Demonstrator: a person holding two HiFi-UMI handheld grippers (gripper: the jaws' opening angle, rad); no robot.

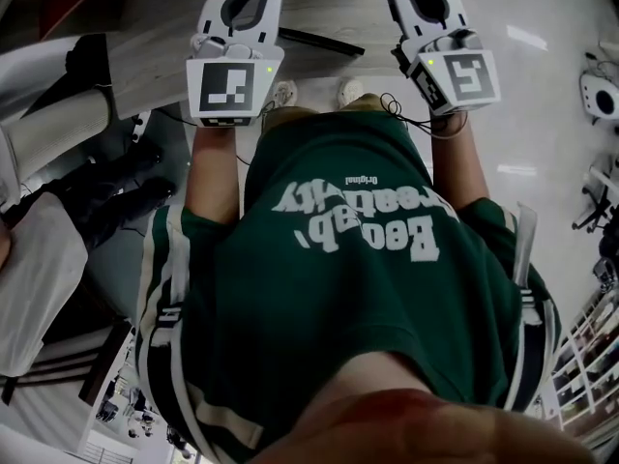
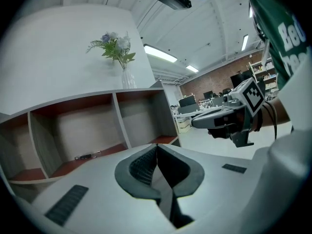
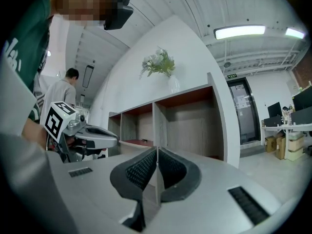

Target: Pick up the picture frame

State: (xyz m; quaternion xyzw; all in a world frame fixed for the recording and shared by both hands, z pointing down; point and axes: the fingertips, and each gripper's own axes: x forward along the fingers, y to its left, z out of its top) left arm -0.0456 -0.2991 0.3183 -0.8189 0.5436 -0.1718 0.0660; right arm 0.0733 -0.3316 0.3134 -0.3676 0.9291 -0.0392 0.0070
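View ahead of both tools, task not yet engaged. My left gripper point(image 2: 157, 155) has its jaws pressed together on nothing. My right gripper point(image 3: 156, 157) is likewise closed and empty. Both point roughly level at the shelf unit point(image 2: 123, 123), which carries a vase of flowers point(image 2: 127, 77) on its top.

No picture frame can be made out for certain. Two candidates show:
- **Small dark thing** point(image 2: 87, 156) — it lies on the floor of the middle compartment, about midway between the dividers, and is too small to identify.
- **Slim dark bar** point(image 1: 321, 42) — it rests on the wood-grain surface point(image 1: 174, 56) close to the edge nearest me. Its long axis runs crosswise between the two grippers.

In either case the target lies forward of the jaws. The compartment item sits left of both jaw lines, so I judge the left gripper the nearer one. It would have to open before any grasp.
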